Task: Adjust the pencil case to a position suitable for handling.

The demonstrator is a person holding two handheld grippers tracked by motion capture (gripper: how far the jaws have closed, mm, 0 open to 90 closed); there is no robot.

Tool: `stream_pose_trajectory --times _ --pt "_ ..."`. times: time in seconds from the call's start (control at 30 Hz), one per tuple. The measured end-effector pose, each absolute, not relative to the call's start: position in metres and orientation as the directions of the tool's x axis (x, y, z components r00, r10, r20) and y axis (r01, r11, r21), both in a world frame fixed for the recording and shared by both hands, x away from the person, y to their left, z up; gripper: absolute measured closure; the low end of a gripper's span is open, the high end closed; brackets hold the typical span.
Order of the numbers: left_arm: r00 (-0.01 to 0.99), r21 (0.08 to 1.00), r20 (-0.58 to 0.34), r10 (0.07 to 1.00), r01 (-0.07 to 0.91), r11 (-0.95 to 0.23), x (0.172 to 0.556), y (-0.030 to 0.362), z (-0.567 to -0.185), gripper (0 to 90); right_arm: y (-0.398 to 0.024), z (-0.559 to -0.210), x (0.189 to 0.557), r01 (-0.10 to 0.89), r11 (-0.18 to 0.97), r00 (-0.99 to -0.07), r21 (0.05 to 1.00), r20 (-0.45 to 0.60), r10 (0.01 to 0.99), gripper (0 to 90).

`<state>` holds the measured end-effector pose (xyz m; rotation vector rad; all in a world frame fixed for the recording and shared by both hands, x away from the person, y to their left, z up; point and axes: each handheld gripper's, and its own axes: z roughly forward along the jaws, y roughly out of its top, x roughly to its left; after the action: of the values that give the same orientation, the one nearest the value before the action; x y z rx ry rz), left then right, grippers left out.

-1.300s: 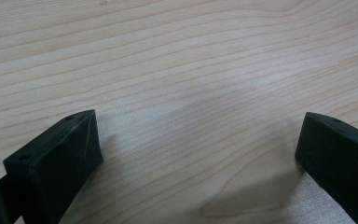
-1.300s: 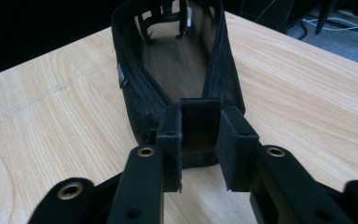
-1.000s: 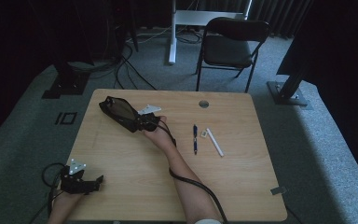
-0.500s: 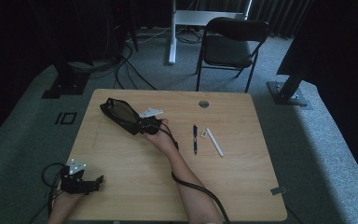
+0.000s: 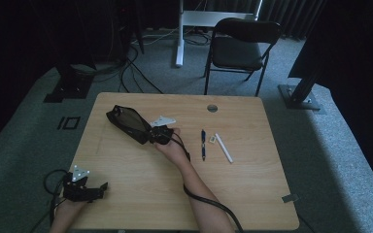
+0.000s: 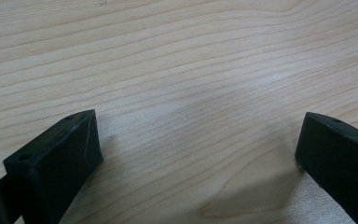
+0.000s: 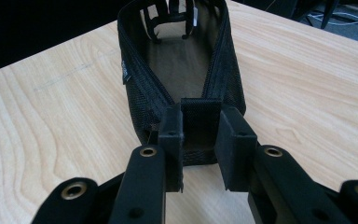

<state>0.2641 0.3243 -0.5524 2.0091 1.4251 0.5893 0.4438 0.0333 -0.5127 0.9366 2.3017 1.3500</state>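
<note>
While the desk (image 5: 252,194) carries everything, we see the black mesh pouch (image 5: 128,124) lying open at its far left, its near end pinched by the right tongs (image 5: 150,137), presumably to drag or steady it. We see the left tongs (image 5: 102,189) resting open and empty. The pouch's side tag (image 7: 123,70) is unreadable; pen (image 5: 203,144) and white stick (image 5: 224,147) lie apart.

A studio-like lab: black curtains (image 5: 24,43), floor cables (image 5: 126,68), folding chair (image 5: 238,48).
</note>
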Motion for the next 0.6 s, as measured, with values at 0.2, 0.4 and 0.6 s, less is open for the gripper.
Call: stream_pose_trajectory --times 0.2,0.4,0.6 --pt "0.325 0.692 0.014 0.946 0.679 -0.243 0.264 0.324 -0.552 0.2 0.026 -0.513 0.435 0.374 0.344 -0.743 0.861 0.056 0.667 73.0" --pt "0.325 0.692 0.014 0.946 0.679 -0.244 0.264 0.324 -0.552 0.2 0.018 -0.513 0.428 0.376 0.342 -0.742 0.861 0.058 0.668 73.0" --pt "0.325 0.692 0.014 0.946 0.679 -0.244 0.264 0.324 -0.552 0.2 0.008 -0.512 0.418 0.377 0.338 -0.744 0.862 0.065 0.665 73.0"
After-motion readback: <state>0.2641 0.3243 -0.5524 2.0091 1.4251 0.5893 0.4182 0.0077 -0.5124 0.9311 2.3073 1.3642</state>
